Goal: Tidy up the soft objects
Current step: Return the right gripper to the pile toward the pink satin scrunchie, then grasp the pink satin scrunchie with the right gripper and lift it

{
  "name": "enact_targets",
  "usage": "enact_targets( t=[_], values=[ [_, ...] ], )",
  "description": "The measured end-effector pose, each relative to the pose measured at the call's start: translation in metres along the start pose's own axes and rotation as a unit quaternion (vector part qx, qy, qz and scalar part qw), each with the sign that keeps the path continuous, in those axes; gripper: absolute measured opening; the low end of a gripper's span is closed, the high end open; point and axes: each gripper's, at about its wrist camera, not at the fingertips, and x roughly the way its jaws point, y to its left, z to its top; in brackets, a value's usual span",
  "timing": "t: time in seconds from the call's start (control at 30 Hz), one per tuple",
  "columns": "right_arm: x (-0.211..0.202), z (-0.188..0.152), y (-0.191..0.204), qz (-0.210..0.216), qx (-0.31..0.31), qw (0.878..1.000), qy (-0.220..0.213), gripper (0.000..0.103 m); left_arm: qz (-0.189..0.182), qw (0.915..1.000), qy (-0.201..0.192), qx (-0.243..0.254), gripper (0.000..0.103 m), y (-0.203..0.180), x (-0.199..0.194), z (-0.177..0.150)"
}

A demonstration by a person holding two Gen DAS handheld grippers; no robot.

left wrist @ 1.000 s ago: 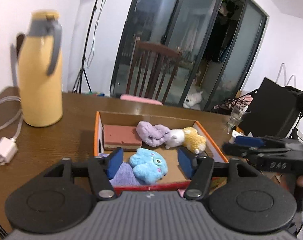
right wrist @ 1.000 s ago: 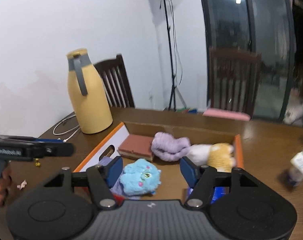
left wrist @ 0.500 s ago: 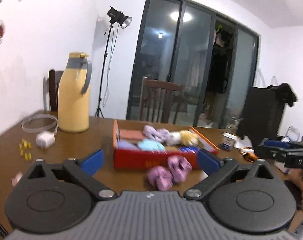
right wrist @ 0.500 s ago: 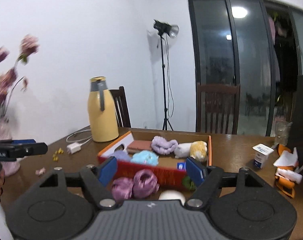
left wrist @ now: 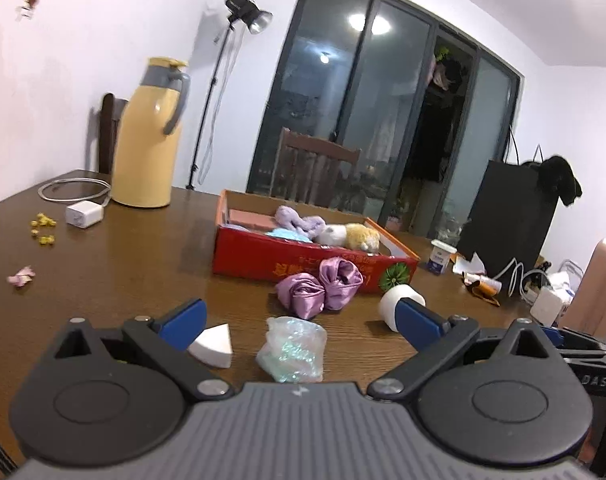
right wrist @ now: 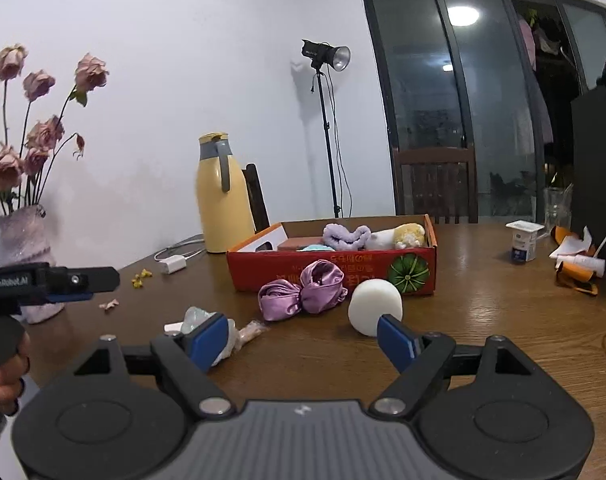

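Note:
A red cardboard box (left wrist: 263,254) (right wrist: 263,270) on the wooden table holds a purple scrunchie (left wrist: 299,220), a white-and-yellow plush (left wrist: 351,236), a blue plush and a pink sponge block. In front of it lie a purple satin bow (left wrist: 319,286) (right wrist: 303,290), a white round sponge (right wrist: 375,306) (left wrist: 401,304), a crumpled iridescent bag (left wrist: 293,348) and a white wedge sponge (left wrist: 213,346). My left gripper (left wrist: 299,326) is open and empty, low over the table near the bag. My right gripper (right wrist: 303,340) is open and empty, short of the bow and the round sponge.
A yellow thermos (left wrist: 149,136) (right wrist: 219,194), a white charger with cable (left wrist: 83,214), yellow crumbs (left wrist: 43,230), a vase of dried roses (right wrist: 23,240), a yogurt cup (right wrist: 523,240), orange scraps (right wrist: 575,270) and a black box (left wrist: 507,216) stand around the table. Chairs stand behind.
Both grippers pulled back from above the box to low near the table's front edge and opened wider. The loose items in front of the box came into view.

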Motion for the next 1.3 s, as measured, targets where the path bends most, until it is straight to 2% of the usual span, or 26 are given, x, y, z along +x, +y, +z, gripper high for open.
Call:
enact_targets(
  t=[0.07, 0.13, 0.23, 0.3, 0.33, 0.47, 0.53, 0.57, 0.6, 0.63, 0.7, 0.87, 0.9, 1.0, 1.1, 1.17, 1.27, 1.3],
  values=[
    [0.017, 0.001, -0.006, -0.009, 0.0, 1.0, 0.014, 0.079, -0.009, 0.9999, 0.012, 0.007, 0.092, -0.002, 0.019, 0.004],
    [0.037, 0.008, -0.013, -0.012, 0.006, 1.0, 0.023, 0.072, -0.009, 0.9995, 0.027, 0.01, 0.077, -0.005, 0.043, 0.012],
    [0.068, 0.027, -0.024, -0.001, 0.016, 1.0, 0.019, 0.068, -0.019, 0.9995, 0.025, 0.003, 0.071, -0.005, 0.083, 0.023],
    [0.1, 0.042, -0.027, -0.001, 0.01, 1.0, 0.024, 0.063, -0.009, 0.9984, 0.057, 0.0, 0.064, -0.003, 0.118, 0.025],
    [0.116, 0.048, -0.028, -0.006, 0.004, 0.999, 0.032, 0.059, -0.006, 0.9974, 0.072, -0.007, 0.06, 0.0, 0.137, 0.026],
    [0.185, 0.065, -0.032, -0.019, -0.014, 0.996, 0.084, 0.049, -0.015, 0.988, 0.142, -0.058, 0.057, 0.019, 0.193, 0.023],
    [0.216, 0.067, -0.032, -0.022, -0.028, 0.993, 0.114, 0.044, -0.026, 0.9845, 0.159, -0.069, 0.055, 0.027, 0.208, 0.021],
    [0.228, 0.067, -0.032, -0.017, -0.027, 0.992, 0.126, 0.043, -0.029, 0.9831, 0.164, -0.075, 0.051, 0.031, 0.212, 0.021],
    [0.24, 0.066, -0.033, -0.007, -0.024, 0.99, 0.141, 0.037, -0.035, 0.9818, 0.169, -0.08, 0.038, 0.034, 0.216, 0.02],
    [0.247, 0.064, -0.034, 0.002, -0.023, 0.989, 0.149, 0.027, -0.045, 0.9802, 0.173, -0.085, 0.031, 0.037, 0.218, 0.02],
    [0.256, 0.06, -0.033, 0.009, -0.025, 0.987, 0.161, 0.015, -0.06, 0.9788, 0.171, -0.096, 0.029, 0.041, 0.217, 0.02],
    [0.246, 0.065, -0.026, 0.026, -0.025, 0.99, 0.14, 0.006, -0.066, 0.9831, 0.146, -0.089, 0.025, 0.034, 0.204, 0.033],
    [0.237, 0.07, -0.023, 0.029, -0.027, 0.991, 0.131, 0.005, -0.071, 0.9842, 0.138, -0.086, 0.021, 0.03, 0.197, 0.039],
    [0.193, 0.087, -0.011, 0.042, -0.033, 0.995, 0.086, 0.004, -0.097, 0.9877, 0.098, -0.073, 0.018, 0.014, 0.163, 0.058],
    [0.138, 0.092, 0.0, 0.048, -0.035, 0.997, 0.039, 0.004, -0.127, 0.9886, 0.058, -0.057, 0.017, -0.006, 0.116, 0.064],
    [0.103, 0.081, 0.004, 0.051, -0.029, 0.998, 0.03, 0.004, -0.14, 0.9879, 0.047, -0.047, 0.018, -0.018, 0.09, 0.056],
    [0.07, 0.039, -0.006, 0.054, -0.011, 0.997, 0.05, 0.004, -0.14, 0.9878, 0.056, -0.039, 0.019, -0.032, 0.062, 0.029],
    [0.065, 0.022, -0.011, 0.055, 0.0, 0.996, 0.063, 0.004, -0.135, 0.9877, 0.067, -0.041, 0.028, -0.036, 0.056, 0.017]
  ],
)
